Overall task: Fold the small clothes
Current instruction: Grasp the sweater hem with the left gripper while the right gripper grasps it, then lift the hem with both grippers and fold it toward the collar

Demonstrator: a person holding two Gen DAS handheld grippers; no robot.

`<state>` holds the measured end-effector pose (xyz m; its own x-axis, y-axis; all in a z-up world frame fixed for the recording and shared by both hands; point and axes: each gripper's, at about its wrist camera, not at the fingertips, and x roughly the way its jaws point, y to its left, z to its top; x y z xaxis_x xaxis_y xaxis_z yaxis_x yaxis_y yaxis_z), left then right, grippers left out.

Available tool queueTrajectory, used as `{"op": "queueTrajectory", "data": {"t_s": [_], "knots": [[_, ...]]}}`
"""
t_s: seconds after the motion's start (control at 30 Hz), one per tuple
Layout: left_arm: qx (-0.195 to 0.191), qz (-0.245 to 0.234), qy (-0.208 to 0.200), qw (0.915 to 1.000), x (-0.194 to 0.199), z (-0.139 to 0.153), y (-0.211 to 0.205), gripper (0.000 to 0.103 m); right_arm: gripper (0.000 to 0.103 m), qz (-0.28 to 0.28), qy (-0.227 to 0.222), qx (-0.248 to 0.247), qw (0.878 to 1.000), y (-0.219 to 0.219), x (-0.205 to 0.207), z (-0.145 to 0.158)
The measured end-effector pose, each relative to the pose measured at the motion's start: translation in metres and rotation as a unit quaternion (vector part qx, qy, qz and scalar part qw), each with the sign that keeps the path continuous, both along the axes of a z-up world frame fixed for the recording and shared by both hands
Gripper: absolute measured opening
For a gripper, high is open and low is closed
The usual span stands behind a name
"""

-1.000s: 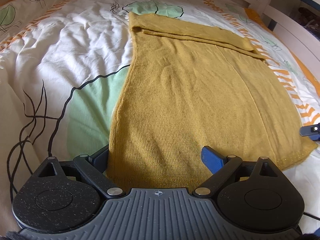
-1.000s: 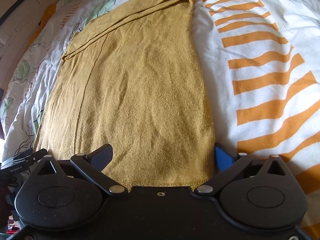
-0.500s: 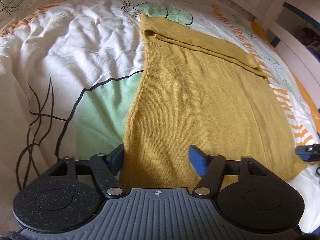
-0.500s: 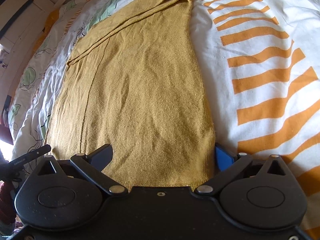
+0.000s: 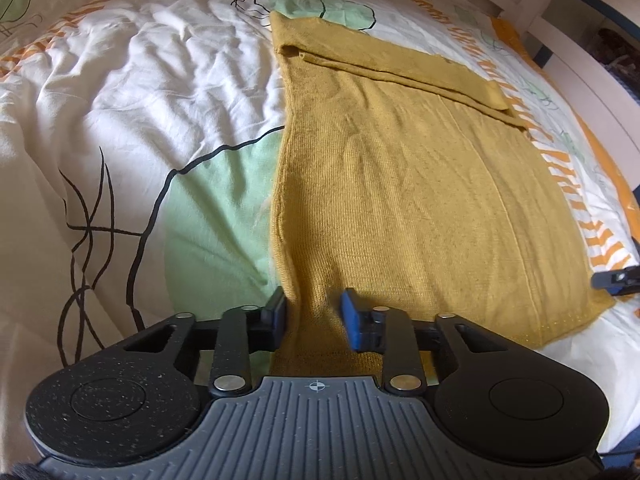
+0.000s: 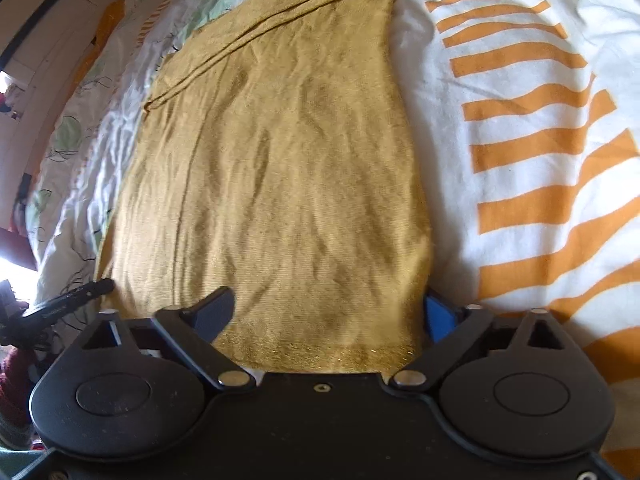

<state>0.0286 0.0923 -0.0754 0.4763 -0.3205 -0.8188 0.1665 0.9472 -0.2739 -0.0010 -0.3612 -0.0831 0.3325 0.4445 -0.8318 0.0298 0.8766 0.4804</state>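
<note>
A mustard-yellow knit garment (image 5: 400, 184) lies flat on the bed, with a folded-over band (image 5: 380, 56) across its far end. My left gripper (image 5: 314, 316) is at the garment's near left corner. Its jaws are closing, and the cloth is bunched and pinched between the blue pads (image 5: 352, 320). In the right wrist view the same garment (image 6: 280, 160) runs away from me. My right gripper (image 6: 326, 312) straddles the near right hem corner; its jaws are closing but still stand wide, not pressing the cloth. Each gripper's tip shows in the other's view: right gripper (image 5: 616, 280), left gripper (image 6: 68, 304).
The garment rests on a white bedspread (image 5: 140, 100) printed with green leaves, black lines and orange stripes (image 6: 520, 140). A white bed frame (image 5: 580, 40) runs along the far side. A dark red item (image 6: 12, 380) sits low at the left of the right wrist view.
The left jaws have drawn together from wide open, gathering the garment's near left corner between the pads. The right jaws have narrowed a little over the hem. Neither hand has shifted much.
</note>
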Motion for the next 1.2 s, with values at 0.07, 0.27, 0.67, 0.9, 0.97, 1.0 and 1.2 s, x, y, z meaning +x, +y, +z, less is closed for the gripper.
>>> {"op": "queueTrajectory", "data": {"t_s": [0.07,0.27,0.67,0.9,0.97,1.0,1.2], "knots": [[-0.013,0.002,0.001,0.9999,0.000,0.000,0.002,0.010,0.061,-0.003,0.003,-0.028,1.000,-0.002,-0.002,0.003],[-0.041,0.006,-0.024,0.9988,-0.003,0.011,0.000,0.007,0.015,-0.011,-0.018,-0.035,0.999,-0.008,-0.013,0.010],[-0.130,0.042,-0.098,0.9858,0.029,0.067,0.006,0.007,0.013,-0.084,-0.158,0.108,0.978,-0.023,0.005,0.054],[-0.140,0.063,-0.146,0.9772,0.074,0.086,0.008,0.007,0.013,-0.128,-0.231,0.131,0.956,-0.037,0.058,0.079],[-0.140,0.070,-0.156,0.9753,0.093,0.090,0.009,0.007,0.013,-0.138,-0.246,0.130,0.950,-0.042,0.076,0.081],[-0.142,0.075,-0.158,0.9742,0.101,0.091,0.009,0.007,0.013,-0.143,-0.252,0.128,0.949,-0.044,0.086,0.082],[-0.151,0.099,-0.171,0.9685,0.154,0.087,0.005,0.007,0.013,-0.166,-0.265,0.121,0.942,-0.054,0.147,0.074]]}}
